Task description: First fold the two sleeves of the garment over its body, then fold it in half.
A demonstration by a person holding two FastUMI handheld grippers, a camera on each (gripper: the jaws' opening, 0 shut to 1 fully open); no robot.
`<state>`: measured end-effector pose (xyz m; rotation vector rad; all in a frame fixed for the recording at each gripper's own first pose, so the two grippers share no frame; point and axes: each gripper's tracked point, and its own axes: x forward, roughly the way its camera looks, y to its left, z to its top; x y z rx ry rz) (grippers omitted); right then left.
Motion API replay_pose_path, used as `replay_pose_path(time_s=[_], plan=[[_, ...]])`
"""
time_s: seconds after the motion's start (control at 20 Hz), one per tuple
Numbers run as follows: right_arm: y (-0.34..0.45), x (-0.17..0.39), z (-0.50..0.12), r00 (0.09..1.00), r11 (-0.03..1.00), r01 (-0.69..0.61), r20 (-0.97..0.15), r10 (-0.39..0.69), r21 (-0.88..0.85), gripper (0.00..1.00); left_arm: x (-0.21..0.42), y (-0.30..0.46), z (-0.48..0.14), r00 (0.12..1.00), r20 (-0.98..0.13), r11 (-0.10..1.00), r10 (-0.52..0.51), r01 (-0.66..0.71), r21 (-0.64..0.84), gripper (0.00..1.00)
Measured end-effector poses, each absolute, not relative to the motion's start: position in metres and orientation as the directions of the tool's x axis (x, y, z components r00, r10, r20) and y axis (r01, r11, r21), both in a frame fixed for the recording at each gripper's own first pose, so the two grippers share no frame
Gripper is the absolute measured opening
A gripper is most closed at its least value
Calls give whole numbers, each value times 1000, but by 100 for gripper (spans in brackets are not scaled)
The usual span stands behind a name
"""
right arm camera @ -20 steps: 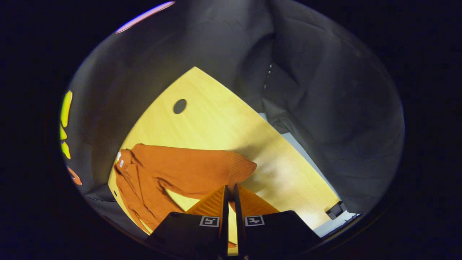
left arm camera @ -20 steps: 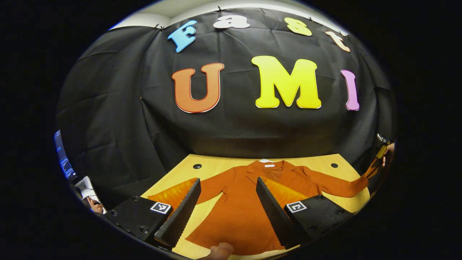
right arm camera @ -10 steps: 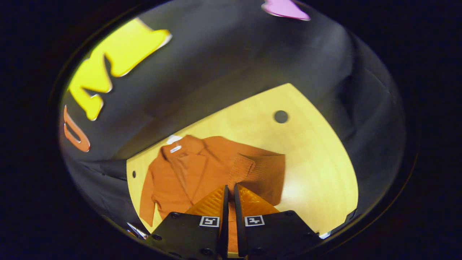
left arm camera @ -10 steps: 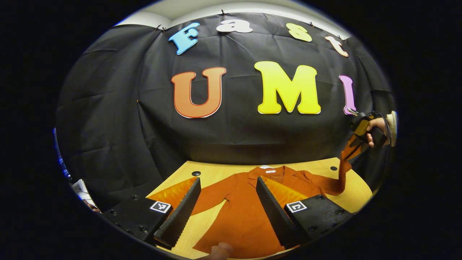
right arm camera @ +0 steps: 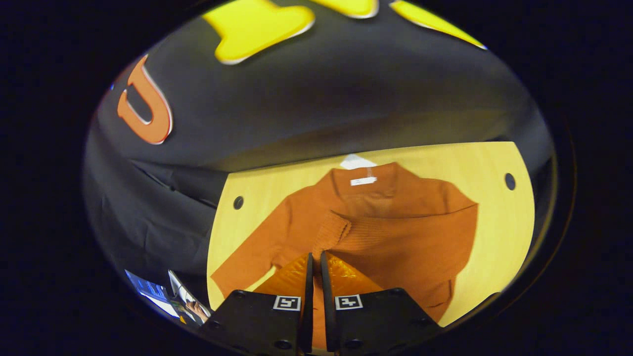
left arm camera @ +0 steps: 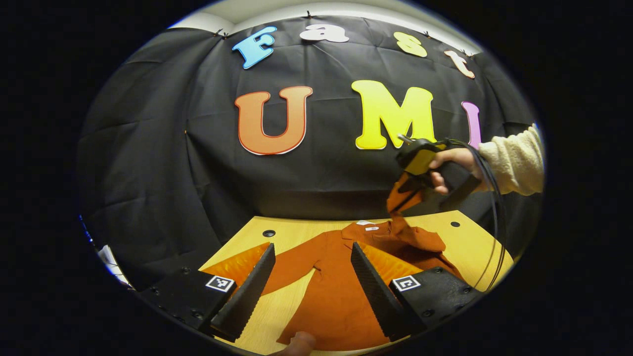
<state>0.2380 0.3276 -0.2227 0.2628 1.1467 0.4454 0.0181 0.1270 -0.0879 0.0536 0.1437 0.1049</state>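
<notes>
The right gripper [right arm camera: 313, 262] has its fingers pressed almost together on the ribbed cuff [right arm camera: 330, 231] of one sleeve of the rust-orange jacket [right arm camera: 395, 217], which lies on the light wooden table [right arm camera: 252, 198]. In the left gripper view, that gripper [left arm camera: 401, 198] hangs above the jacket's collar [left arm camera: 368, 228], held by a hand [left arm camera: 447, 165] in a cream sleeve [left arm camera: 512, 160], and the cloth trails down from its tips to the jacket's shoulder.

The left gripper [left arm camera: 312, 264] is spread wide and holds nothing — it hovers above the near part of the jacket body [left arm camera: 336, 306], with the other sleeve [left arm camera: 292, 259] stretched flat away from the collar between its fingers. A fingertip [left arm camera: 299, 342] shows at the jacket's near hem.

The risks sit mostly with the pinched cuff. The grip covers only a small bite of knit, so it could slip out before the sleeve lies across the chest, and the sleeve would drop in a heap beside the collar. Because the cuff is carried high above the jacket, a pull past the collar's centre line could drag the shoulder and shift the whole garment on the smooth table — nothing pins the body down. A release from that height could also leave the sleeve twisted or bunched, which would spoil the later half fold.
</notes>
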Motion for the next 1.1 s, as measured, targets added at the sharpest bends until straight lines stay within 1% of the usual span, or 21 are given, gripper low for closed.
replay_pose_path(time_s=[0.05, 0.1, 0.15, 0.3, 0.35, 0.4, 0.6, 0.65, 0.7, 0.75, 0.8, 0.9, 1.0, 1.05, 1.1], plan=[[348, 236, -233, 320, 882, -224, -824, 468, 415, 10, 17, 131, -90, 983, -144, 993, 112, -105, 57, 100], [369, 235, -247, 306, 884, -236, -833, 461, 403, 8, 16, 137, -93, 981, -151, 992, 119, -112, 52, 100], [381, 235, -261, 293, 891, -246, -847, 444, 382, 11, 14, 143, -97, 978, -160, 991, 131, -125, 46, 100], [408, 230, -308, 239, 911, -247, -890, 388, 331, 11, 7, 154, -114, 969, -199, 989, 146, -145, 23, 100], [410, 233, -322, 238, 923, -237, -903, 357, 302, 11, 3, 156, -121, 964, -216, 988, 153, -152, 20, 100], [416, 237, -335, 234, 928, -224, -908, 347, 297, 11, 0, 159, -128, 961, -229, 987, 157, -158, 12, 100], [425, 235, -356, 215, 946, -168, -926, 311, 278, 10, -11, 175, -149, 943, -272, 981, 190, -196, 5, 100], [426, 238, -359, 218, 948, -170, -928, 303, 270, 13, -14, 184, -152, 937, -277, 977, 211, -214, 20, 100], [427, 236, -359, 217, 949, -169, -929, 299, 266, 22, -16, 190, -154, 934, -280, 974, 223, -223, 31, 100], [433, 236, -356, 214, 940, -175, -921, 327, 293, 22, -18, 195, -155, 931, -284, 972, 231, -231, 37, 100], [435, 236, -352, 216, 932, -185, -912, 349, 312, 35, -18, 199, -159, 928, -289, 971, 236, -235, 37, 100], [446, 241, -328, 251, 899, -221, -868, 428, 379, 45, -17, 212, -172, 911, -318, 963, 264, -265, 40, 100], [451, 242, -297, 279, 855, -282, -815, 507, 436, 64, -14, 225, -189, 890, -360, 955, 279, -296, 9, 100], [447, 242, -280, 294, 839, -310, -794, 532, 448, 69, -12, 235, -198, 876, -380, 946, 297, -323, -3, 100], [439, 240, -268, 315, 834, -338, -783, 537, 436, 76, -6, 244, -208, 862, -402, 937, 309, -348, -26, 100]])
